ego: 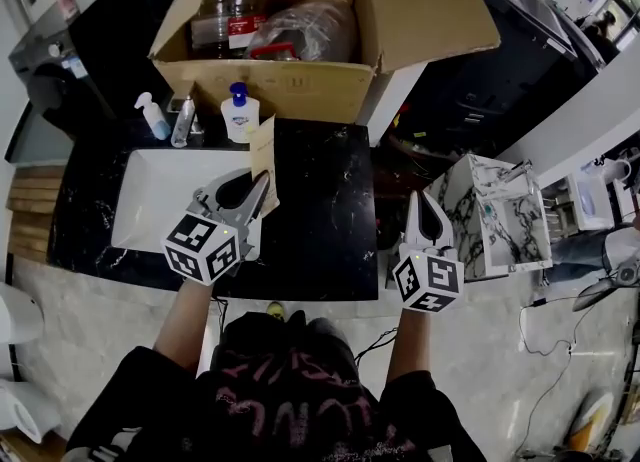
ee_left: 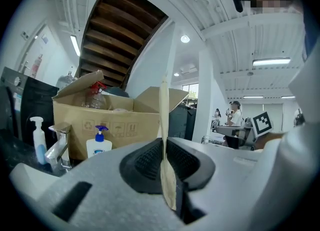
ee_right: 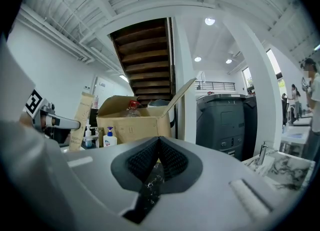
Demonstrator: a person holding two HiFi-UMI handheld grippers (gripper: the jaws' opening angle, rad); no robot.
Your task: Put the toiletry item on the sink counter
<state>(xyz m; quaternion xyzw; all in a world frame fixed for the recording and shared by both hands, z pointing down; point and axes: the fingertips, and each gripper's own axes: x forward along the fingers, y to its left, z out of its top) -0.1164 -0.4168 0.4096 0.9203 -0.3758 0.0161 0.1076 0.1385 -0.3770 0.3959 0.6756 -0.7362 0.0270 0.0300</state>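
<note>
Two grippers are held over a black, white-veined marble tabletop. At the far left, a white rectangular sink is sunk into it. Behind the sink, a small pump bottle, a chrome faucet and a white soap bottle with a blue pump are lined up in front of an open cardboard box. The left gripper is held near the sink's right edge. Its ribbed black fingers are closed on a thin, flat beige toothpaste carton, which is gripped by its lower end and kept upright. The right gripper is seen with its fingers pressed together on nothing, with the marble visible beyond them. At the far right, a boxy organiser with a marble pattern is seen.
</note>
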